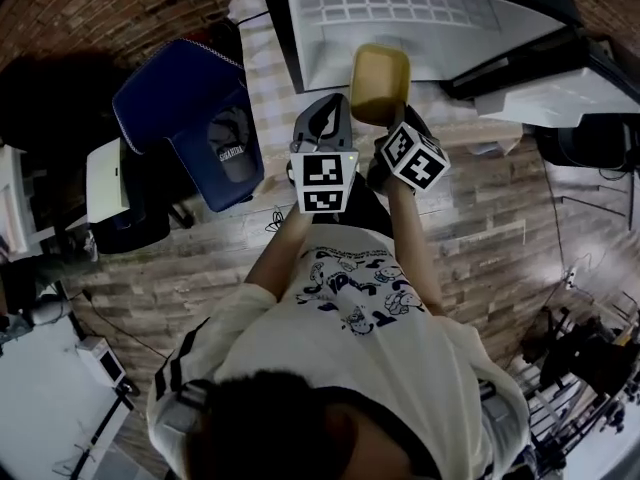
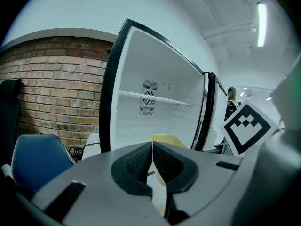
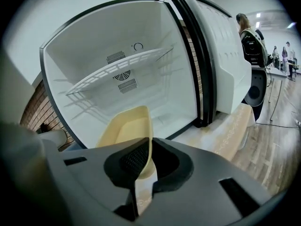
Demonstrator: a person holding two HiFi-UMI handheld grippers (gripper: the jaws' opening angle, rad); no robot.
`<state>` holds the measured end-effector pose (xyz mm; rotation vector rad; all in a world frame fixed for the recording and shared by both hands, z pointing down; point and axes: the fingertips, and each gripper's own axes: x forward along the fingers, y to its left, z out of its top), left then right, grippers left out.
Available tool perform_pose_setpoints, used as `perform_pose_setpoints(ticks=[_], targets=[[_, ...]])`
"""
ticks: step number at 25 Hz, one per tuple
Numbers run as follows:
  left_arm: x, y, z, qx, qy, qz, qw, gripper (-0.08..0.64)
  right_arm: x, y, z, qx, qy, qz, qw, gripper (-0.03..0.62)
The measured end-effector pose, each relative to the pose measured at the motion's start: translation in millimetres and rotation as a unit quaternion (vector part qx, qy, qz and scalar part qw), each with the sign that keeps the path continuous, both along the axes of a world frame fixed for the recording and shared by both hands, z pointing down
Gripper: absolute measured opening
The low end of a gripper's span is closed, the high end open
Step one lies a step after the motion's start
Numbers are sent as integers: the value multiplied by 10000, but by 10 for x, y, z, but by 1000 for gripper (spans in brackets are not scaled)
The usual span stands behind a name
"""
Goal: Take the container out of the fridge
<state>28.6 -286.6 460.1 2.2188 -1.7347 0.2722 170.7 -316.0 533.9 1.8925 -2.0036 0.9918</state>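
At the mouth of the open fridge [image 1: 430,28], the yellow container [image 3: 123,132] sits at 12 o'clock from the right hand-held gripper [image 3: 149,149], with 1 side wall pinched between its 2 jaws. Left hand-held gripper [image 2: 153,149]: jaws pressed together, nothing between them. The container is near, at its 1 o'clock, not touching.

Two grippers, left gripper [image 2: 153,160] and right gripper [image 3: 149,166], with one marker cube [image 1: 323,181] each. One yellow container [image 3: 127,131] between the right one's jaws. One fridge [image 3: 70,60] ahead of both, holding one wire shelf [image 3: 117,67], with one open door [image 3: 225,55]. One blue chair [image 1: 190,118] left of the left gripper.
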Motion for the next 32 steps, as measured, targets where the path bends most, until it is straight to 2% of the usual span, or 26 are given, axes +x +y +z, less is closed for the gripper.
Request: perform_pose_setpoints(ticks=[13,32], targets=[[266,176,-27,55,-17,518,9986,20,204,489,8,-54,-60,311,9995,43],[262,96,-19,45,-7,533,9986,20,284,609,-54,-69,-26,366,9993,43]])
